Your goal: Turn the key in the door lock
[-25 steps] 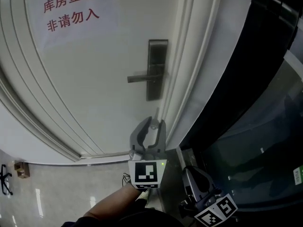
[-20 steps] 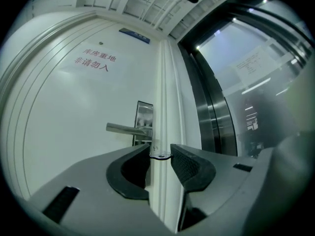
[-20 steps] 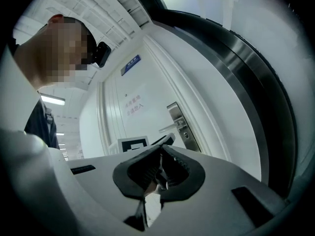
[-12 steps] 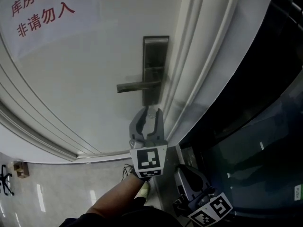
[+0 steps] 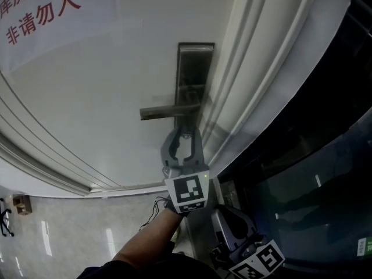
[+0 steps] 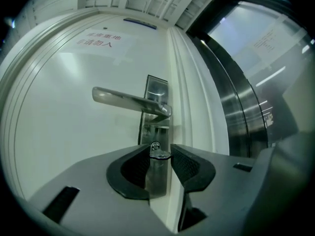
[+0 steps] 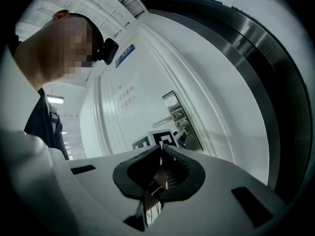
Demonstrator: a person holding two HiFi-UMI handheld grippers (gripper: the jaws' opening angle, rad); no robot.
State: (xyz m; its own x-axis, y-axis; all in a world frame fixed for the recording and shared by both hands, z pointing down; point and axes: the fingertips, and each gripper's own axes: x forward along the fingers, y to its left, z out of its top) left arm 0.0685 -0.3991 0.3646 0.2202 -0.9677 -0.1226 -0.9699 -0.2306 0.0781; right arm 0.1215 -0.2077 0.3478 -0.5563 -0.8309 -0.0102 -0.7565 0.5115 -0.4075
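Observation:
A dark metal lock plate (image 5: 195,74) with a lever handle (image 5: 165,113) sits near the right edge of the white door (image 5: 99,97). Below the lever (image 6: 129,100), a small silver key (image 6: 155,149) with a ring sticks out of the plate (image 6: 155,117). My left gripper (image 5: 185,136) points at the plate's lower end and is open. In the left gripper view the key lies right between the left gripper's (image 6: 158,156) tips, and no press shows. My right gripper (image 5: 223,221) hangs low at the right, away from the door. Its tips meet in the right gripper view (image 7: 161,149), shut on nothing.
A paper notice with red characters (image 5: 40,16) is stuck on the door at upper left. White door-frame mouldings (image 5: 256,80) run right of the lock, then a dark glass and steel panel (image 5: 314,173). Pale tiled floor (image 5: 58,237) lies below. The person's head fills the right gripper view's left.
My left gripper has travelled forward to the door, from well below the lock plate to its lower end just under the lever. The right gripper followed a little and stays low.

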